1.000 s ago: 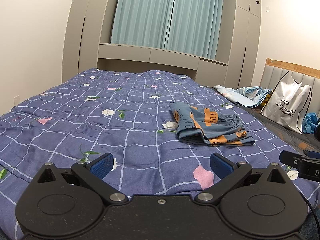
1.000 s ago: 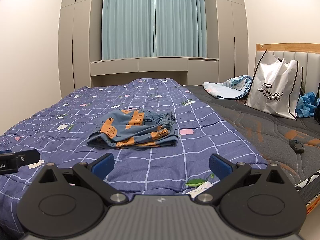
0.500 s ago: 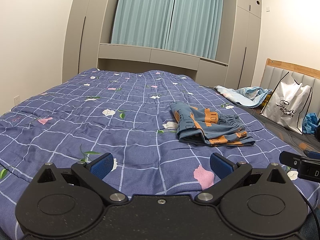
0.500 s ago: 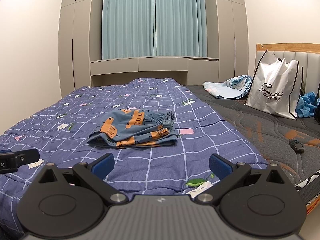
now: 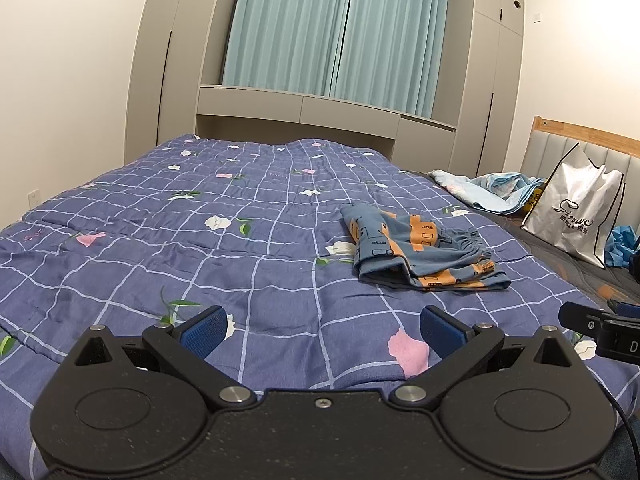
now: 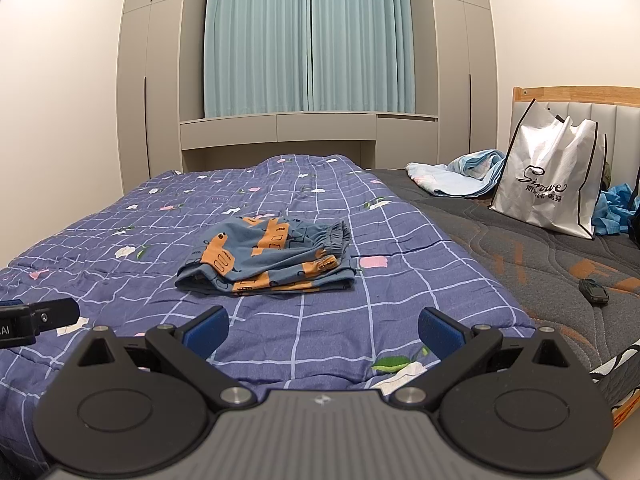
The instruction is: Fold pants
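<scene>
Fingers spread wide on both grippers, nothing between them. Left gripper [image 5: 322, 330] and right gripper [image 6: 322, 330] hover low over the near edge of the bed [image 6: 100, 240], side by side; each shows at the edge of the other's view.

Largest to smallest:
- Quilt [image 5: 160, 240], blue check with flowers, lies under and ahead of both sets of fingers. Bare grey mattress [image 6: 520, 248] to the right of the right fingers.
- Bag [image 6: 548, 184], white, stands far right against the headboard, well apart from the work.
- Blanket [image 6: 452, 176], pale blue, crumpled, beyond the bag's left side.
- Pants [image 6: 266, 258], blue with orange print, ahead of the right fingers and ahead-right of the left ones, well apart from both. They lie in a compact layered bundle, waistband to the far right.
- Small dark object [image 6: 593, 291] on the mattress, right of the right fingers; too small to identify.

Judgement: the pants look folded already, so either the fold is complete or a final tidy remains. Any further move calls for reaching forward to the bundle's near edge. Nothing stands in that path.
</scene>
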`<act>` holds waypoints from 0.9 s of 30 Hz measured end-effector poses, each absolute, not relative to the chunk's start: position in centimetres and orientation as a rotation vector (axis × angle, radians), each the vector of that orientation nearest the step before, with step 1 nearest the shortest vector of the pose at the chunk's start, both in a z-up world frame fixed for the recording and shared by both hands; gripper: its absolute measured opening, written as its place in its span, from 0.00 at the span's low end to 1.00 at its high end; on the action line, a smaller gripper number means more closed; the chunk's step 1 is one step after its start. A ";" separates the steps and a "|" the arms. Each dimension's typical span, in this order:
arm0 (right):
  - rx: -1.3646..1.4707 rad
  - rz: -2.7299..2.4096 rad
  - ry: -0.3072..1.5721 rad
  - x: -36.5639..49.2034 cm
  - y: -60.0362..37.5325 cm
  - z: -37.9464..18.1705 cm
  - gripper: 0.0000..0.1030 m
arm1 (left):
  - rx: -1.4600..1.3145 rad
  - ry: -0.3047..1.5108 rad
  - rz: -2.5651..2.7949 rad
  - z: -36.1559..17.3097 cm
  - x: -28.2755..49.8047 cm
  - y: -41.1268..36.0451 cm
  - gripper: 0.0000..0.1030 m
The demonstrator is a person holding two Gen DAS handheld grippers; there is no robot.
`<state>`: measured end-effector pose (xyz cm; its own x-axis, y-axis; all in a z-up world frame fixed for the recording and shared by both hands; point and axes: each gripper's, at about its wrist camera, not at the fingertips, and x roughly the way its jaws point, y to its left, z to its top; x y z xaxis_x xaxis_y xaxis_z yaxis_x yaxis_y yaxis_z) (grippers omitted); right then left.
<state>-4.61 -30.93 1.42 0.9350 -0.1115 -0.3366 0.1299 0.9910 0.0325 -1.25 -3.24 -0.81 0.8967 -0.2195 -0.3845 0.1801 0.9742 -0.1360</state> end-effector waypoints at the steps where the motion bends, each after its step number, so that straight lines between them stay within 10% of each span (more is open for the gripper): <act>1: 0.054 -0.123 0.341 -4.6 -30.9 1.3 1.00 | -0.098 0.410 -0.207 -0.8 -1.2 -3.2 0.99; 27: 0.044 -0.120 0.350 -4.9 -30.8 1.4 1.00 | -0.111 0.433 -0.154 -0.9 -1.3 -3.1 0.99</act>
